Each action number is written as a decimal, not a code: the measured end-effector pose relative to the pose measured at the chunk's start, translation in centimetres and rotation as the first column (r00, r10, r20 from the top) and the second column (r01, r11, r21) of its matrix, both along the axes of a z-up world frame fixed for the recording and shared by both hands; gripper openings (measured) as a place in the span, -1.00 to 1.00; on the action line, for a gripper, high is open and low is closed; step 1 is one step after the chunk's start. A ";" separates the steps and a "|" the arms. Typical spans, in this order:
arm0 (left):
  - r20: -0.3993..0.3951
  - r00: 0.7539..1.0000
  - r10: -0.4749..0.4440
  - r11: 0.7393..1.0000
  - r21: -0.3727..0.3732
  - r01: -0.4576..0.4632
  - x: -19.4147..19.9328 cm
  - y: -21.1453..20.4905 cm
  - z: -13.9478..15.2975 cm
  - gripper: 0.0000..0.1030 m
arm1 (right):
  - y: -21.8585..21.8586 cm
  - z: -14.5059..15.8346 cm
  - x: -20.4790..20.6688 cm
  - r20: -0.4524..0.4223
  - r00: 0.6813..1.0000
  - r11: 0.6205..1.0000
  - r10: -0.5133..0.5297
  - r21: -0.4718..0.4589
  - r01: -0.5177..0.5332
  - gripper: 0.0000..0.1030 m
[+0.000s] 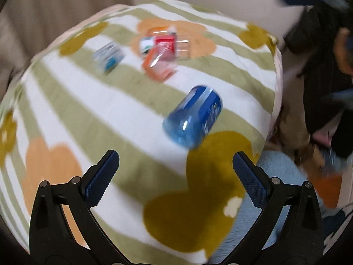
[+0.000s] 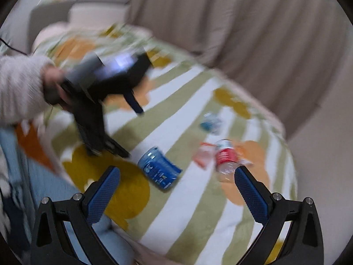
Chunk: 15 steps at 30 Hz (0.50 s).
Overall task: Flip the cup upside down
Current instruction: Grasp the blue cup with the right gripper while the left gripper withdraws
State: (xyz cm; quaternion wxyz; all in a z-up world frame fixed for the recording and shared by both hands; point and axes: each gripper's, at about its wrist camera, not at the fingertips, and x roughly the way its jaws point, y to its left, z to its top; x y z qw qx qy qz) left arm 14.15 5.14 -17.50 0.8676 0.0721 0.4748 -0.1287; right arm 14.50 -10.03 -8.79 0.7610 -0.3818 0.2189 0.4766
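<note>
left gripper (image 1: 176, 170): spread wide and holding nothing, over the near edge of the blanket (image 1: 136, 114), with the cup just ahead of it; seen from the right wrist view it hangs beside the cup, not touching it.
person's hand (image 2: 54, 81): wraps the left tool's handle, a pale knit sleeve at the wrist.
small blue packet (image 1: 109, 58): lies toward the far side of the blanket, well apart from the cup; too blurred to tell what it is.
clear bottle with red label (image 1: 166, 43): lies on its side near the far edge, beside an orange wrapper (image 1: 157, 68); clutter, not part of the job.
cup (image 1: 193, 116): blue and see-through, lying on its side near the blanket's middle, so it is neither upright nor upside down yet; which end is the mouth i cannot tell.
right gripper (image 2: 177, 186): also spread wide and empty, near the cup but short of it, probably lining up a grasp.
judgement: nothing is gripped, so the flip looks not yet done.
</note>
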 end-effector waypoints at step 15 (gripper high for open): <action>-0.020 0.972 0.233 0.972 0.016 -0.233 -6.6 4.5 -5.3 0.99 | 10.9 -15.3 3.7 -0.091 0.930 0.752 0.355 -0.563 -0.342 0.45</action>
